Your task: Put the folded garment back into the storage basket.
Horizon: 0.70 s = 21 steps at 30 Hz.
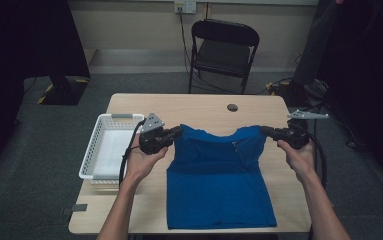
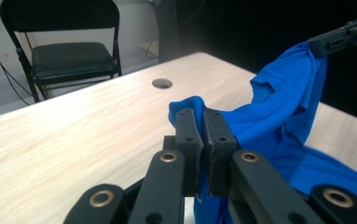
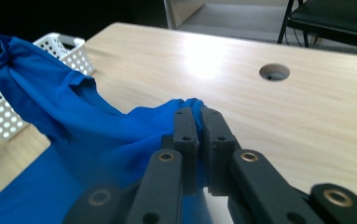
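While both tongs (image 1: 178,131) (image 1: 265,130) pinch it, shirt (image 1: 219,185) sags

Blue shirt (image 1: 219,180), white basket (image 1: 93,150)

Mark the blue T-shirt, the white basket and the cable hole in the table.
blue T-shirt (image 1: 219,192): high view, flat lower body of the shirt.
white basket (image 1: 90,150): high view, its left perforated wall.
cable hole (image 3: 274,72): right gripper view, centre of the round opening.

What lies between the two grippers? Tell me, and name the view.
The blue shirt spans that stretch: the left gripper and right gripper each pinch one top corner, the neckline sagging between them. The high view shows it best.
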Motion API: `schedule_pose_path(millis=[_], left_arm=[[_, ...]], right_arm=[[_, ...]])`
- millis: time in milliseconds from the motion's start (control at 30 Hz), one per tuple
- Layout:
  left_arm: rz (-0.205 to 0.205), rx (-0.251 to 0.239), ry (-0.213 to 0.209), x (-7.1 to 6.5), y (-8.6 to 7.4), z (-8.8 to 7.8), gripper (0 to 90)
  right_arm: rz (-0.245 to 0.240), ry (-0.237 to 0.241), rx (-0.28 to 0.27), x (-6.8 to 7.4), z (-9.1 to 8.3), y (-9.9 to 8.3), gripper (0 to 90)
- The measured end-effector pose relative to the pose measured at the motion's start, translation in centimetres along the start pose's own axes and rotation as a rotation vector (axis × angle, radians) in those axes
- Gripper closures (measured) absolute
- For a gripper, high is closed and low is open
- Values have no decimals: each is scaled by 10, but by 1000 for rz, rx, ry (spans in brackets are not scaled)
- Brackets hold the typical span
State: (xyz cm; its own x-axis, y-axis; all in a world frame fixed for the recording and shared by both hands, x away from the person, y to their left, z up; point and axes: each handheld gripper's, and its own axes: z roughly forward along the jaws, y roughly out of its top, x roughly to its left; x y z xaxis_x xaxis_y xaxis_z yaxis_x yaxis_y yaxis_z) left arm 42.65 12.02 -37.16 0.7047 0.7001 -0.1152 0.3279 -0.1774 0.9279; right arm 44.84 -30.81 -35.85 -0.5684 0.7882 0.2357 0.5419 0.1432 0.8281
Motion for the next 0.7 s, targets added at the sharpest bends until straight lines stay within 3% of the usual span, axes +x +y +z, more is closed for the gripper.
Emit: schedule_pose_path(millis=[200,367,700], left_arm=[[29,36,-13,-11,-14,-2,864],[57,84,-26,-20,-32,-5,864],[36,119,-58,-33,-60,-11,863]], right_arm=[[5,23,7,3,2,-19,853],[10,25,-20,7,0,-35,854],[-26,35,25,16,-1,-61,853]])
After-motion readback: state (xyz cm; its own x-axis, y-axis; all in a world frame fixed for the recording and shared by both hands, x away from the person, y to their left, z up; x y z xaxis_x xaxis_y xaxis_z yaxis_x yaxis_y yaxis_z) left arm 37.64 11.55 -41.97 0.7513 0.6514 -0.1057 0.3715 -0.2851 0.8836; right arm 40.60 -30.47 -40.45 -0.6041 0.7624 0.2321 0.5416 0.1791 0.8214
